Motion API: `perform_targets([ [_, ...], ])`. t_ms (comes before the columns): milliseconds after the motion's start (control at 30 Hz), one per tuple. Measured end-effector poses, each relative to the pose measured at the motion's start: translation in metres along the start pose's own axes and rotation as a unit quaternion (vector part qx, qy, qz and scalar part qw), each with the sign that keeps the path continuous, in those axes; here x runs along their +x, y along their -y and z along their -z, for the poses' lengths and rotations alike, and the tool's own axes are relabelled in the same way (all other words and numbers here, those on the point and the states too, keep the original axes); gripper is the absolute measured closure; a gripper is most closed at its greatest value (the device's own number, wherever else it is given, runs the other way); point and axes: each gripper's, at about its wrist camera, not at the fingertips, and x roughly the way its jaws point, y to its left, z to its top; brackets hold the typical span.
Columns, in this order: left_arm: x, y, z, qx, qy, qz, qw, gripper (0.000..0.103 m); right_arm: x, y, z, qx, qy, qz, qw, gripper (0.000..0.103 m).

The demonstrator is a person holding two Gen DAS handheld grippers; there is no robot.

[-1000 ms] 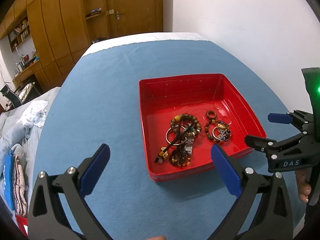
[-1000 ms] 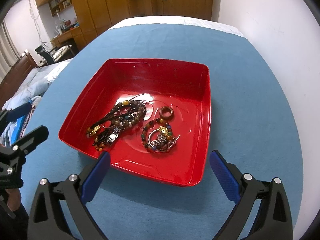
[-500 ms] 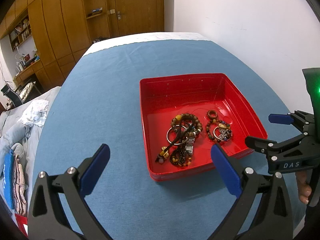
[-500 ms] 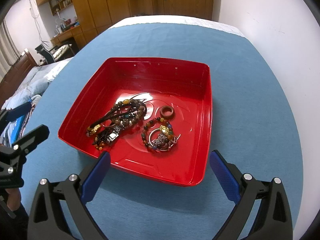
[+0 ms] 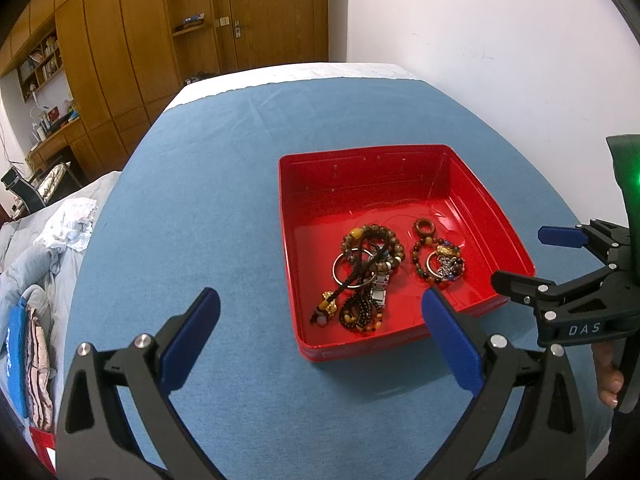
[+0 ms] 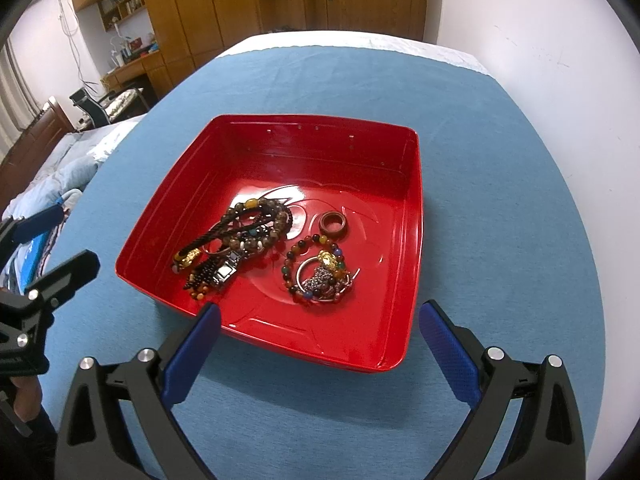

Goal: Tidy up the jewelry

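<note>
A red square tray (image 5: 496,216) (image 6: 414,200) sits on a blue cloth. It holds a tangled pile of beaded bracelets and a watch (image 5: 366,272) (image 6: 236,248), a coloured bead bracelet with a silver charm (image 5: 438,262) (image 6: 318,274), and a brown ring (image 5: 425,226) (image 6: 333,223). My left gripper (image 5: 320,336) is open and empty above the cloth at the tray's near left corner. My right gripper (image 6: 320,344) is open and empty over the tray's near edge; it also shows in the left wrist view (image 5: 528,258).
The blue cloth (image 5: 200,200) covers a table beside a white wall (image 5: 500,40). Wooden cupboards (image 5: 120,60) stand behind. A bed with heaped clothes (image 5: 36,260) lies to the left, beyond the table's edge.
Both grippers have drifted slightly; the tray sits a little farther from each camera. Both stay open and the jewelry has not moved.
</note>
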Motion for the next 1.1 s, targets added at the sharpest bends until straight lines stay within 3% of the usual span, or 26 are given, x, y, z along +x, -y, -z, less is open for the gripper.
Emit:
perform_targets([
  [1100, 0.0013, -0.0005, 0.0002, -0.003, -0.002, 0.000, 1.0000, 0.003, 0.0003, 0.0020, 0.0003, -0.001, 0.000, 0.001, 1.000, 0.004],
])
